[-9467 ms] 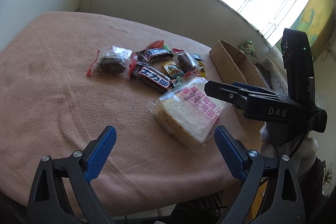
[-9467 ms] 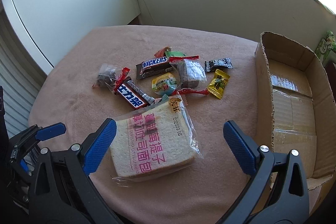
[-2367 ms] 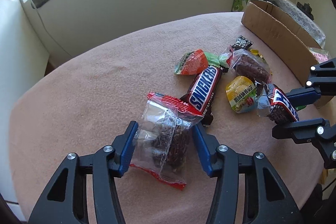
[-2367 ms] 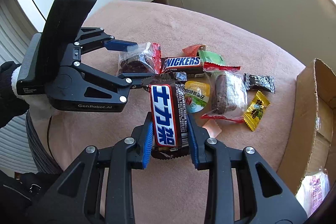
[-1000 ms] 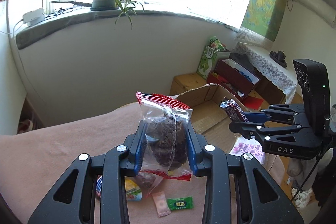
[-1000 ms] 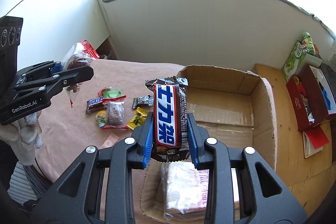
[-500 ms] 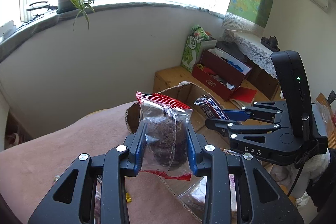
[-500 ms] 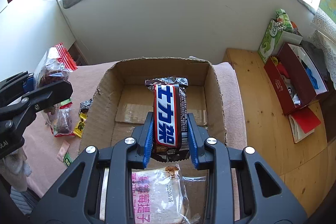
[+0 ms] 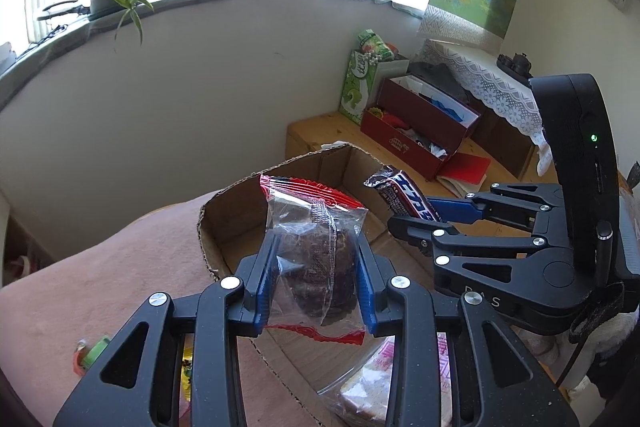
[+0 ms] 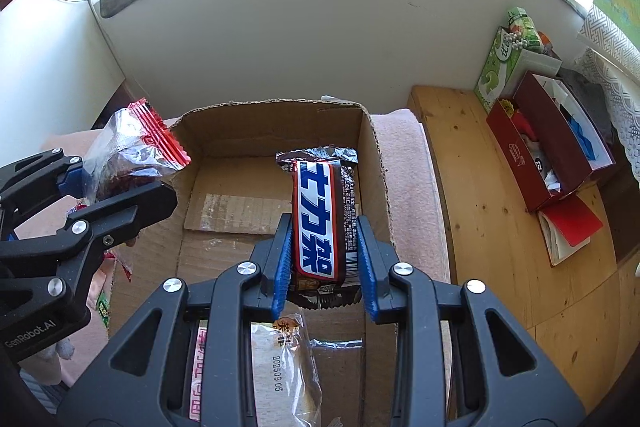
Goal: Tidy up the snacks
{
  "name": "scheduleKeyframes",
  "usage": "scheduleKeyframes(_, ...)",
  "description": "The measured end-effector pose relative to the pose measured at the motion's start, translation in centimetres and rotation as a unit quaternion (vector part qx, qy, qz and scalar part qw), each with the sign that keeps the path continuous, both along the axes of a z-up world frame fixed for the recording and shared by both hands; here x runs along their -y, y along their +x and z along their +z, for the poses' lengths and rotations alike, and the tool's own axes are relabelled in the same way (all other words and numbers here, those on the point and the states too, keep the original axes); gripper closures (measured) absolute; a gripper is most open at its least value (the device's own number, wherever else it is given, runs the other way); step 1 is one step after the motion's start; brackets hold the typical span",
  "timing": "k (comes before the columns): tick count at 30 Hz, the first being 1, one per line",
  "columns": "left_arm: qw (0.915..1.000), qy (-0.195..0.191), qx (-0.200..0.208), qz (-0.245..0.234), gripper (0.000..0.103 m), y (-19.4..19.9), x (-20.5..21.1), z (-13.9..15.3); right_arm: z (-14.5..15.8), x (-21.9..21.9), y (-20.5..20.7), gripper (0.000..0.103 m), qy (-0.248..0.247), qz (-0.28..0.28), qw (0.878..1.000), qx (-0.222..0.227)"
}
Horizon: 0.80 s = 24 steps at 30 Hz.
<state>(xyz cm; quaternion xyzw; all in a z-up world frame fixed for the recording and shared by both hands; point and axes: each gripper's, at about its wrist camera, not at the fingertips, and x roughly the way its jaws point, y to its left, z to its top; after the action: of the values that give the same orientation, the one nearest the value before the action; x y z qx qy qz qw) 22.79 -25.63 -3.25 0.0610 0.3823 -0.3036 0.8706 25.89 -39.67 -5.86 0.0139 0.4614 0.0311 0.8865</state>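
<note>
Cardboard box [image 10: 280, 131]: open-topped, on the pink-covered bench [image 9: 80, 287], just ahead of both tools; brown floor bare at the far end, bagged bread slice [image 10: 288, 363] lying at the near end.
Right hand-held gripper [image 10: 322, 255]: clamped on a Snickers-type bar [image 10: 320, 211], held above the box interior, right of centre.
Left hand-held gripper [image 9: 314, 277]: clamped on a clear packet [image 9: 316, 251] with red crimped ends and a dark cake inside, poised at the box's left wall, not clearly inside yet.
Step in hand, judged: dropping both snacks into the box.
Doing it well: lower the bar toward the bare far floor, clear of the bread, then part the blue pads; carry the packet fully over the cardboard rim before release, so the crinkly film cannot snag the torn edge or slide back onto the bench.
Leftovers: small sweets [image 9: 90, 355] on the bench, left of the box.
Writing, bar: white block characters edged in blue on a red and brown wrapper.
Writing, bread bag: "202509 05", pink characters partly hidden.
Writing, tools: "DAS" on the right, "GenRobot.AI" on the left.
</note>
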Motion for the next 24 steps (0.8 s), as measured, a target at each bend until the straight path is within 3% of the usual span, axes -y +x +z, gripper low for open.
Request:
scheduleKeyframes(3,1.0,0.002,-0.003,0.001,0.066,0.1,0.0,0.0,0.3,0.0,-0.2,0.072,-0.005,-0.003,1.0,0.004)
scheduleKeyframes(7,1.0,0.004,0.005,0.006,0.065,-0.2,-0.2,0.2,1.1,-0.2,-0.8,0.042,-0.022,-0.012,0.999,0.019)
scheduleKeyframes(13,0.9998,0.0,0.016,0.009,0.065,-0.7,-1.2,1.0,3.0,-1.0,-2.0,0.038,-0.048,-0.02,0.998,0.048)
scheduleKeyframes(16,0.9995,-0.006,0.025,0.017,0.065,-1.0,-2.2,1.5,3.8,-1.4,-2.7,0.038,-0.029,-0.013,0.998,0.052)
scheduleKeyframes(24,0.9978,-0.014,0.044,0.048,0.065,-1.9,-6.8,2.8,6.3,-5.2,-5.1,0.038,-0.049,0.019,0.995,0.082)
